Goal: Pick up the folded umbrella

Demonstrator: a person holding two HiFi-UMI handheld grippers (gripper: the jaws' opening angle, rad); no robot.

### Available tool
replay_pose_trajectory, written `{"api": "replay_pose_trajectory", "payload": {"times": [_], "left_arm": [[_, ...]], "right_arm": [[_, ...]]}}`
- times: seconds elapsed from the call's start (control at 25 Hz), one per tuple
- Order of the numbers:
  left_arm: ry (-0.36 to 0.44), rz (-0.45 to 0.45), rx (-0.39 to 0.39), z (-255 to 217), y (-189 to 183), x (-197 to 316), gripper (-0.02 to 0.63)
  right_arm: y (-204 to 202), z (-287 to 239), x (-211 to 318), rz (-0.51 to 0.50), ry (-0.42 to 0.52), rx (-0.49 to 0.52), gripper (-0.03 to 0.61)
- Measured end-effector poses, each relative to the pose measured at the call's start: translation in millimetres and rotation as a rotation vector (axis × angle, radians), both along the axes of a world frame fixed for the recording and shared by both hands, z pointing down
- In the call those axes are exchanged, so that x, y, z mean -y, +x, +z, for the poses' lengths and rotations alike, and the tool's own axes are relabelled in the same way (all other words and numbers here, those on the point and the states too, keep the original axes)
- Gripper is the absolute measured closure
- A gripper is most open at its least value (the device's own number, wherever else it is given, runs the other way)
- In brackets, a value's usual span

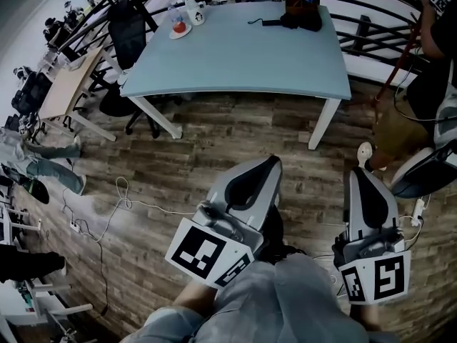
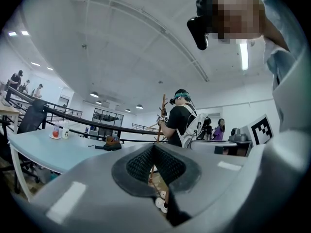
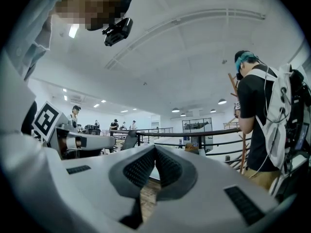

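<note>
Head view: pale blue table on a wood-plank floor. A black railing curves behind it, and office chairs stand at its left end. A dark bundle lies at the table's far edge, probably the folded umbrella; it is too small to confirm and its top is cut by the frame. White cable lies loose on the floor. Left gripper and right gripper are both level, well short of the table, jaws pressed together on nothing. A person with a backpack stands by the railing, partly cropped.
</note>
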State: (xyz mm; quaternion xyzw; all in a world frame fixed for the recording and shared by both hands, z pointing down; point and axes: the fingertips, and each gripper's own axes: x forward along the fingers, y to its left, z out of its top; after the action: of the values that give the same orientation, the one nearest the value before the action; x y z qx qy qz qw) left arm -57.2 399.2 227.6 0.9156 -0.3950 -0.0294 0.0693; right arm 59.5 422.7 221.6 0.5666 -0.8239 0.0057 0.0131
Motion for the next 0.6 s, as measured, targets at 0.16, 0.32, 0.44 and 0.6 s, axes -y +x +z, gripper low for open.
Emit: {"api": "replay_pose_trajectory", "payload": {"times": [0.16,0.32,0.44,0.6], "left_arm": [[-0.003,0.007,-0.007,2.4,0.8,24.4,0.609],[-0.008,0.014,-0.01,3.4,0.6,55.5,0.609],[-0.014,0.02,-0.01,4.8,2.3,81.3,0.609],[-0.012,0.04,-0.009,-1.9,7.0,115.1,0.609]], "right_arm": [[1.6,-0.6,22.5,0.016,0.002,0.002,0.578],[0.1,-0.7,54.1,0.017,0.001,-0.011,0.578],[-1.0,2.0,76.9,0.014,-0.008,-0.013,0.578],[-1.8,-4.5,108.4,0.02,-0.009,-0.015,0.578]]}}
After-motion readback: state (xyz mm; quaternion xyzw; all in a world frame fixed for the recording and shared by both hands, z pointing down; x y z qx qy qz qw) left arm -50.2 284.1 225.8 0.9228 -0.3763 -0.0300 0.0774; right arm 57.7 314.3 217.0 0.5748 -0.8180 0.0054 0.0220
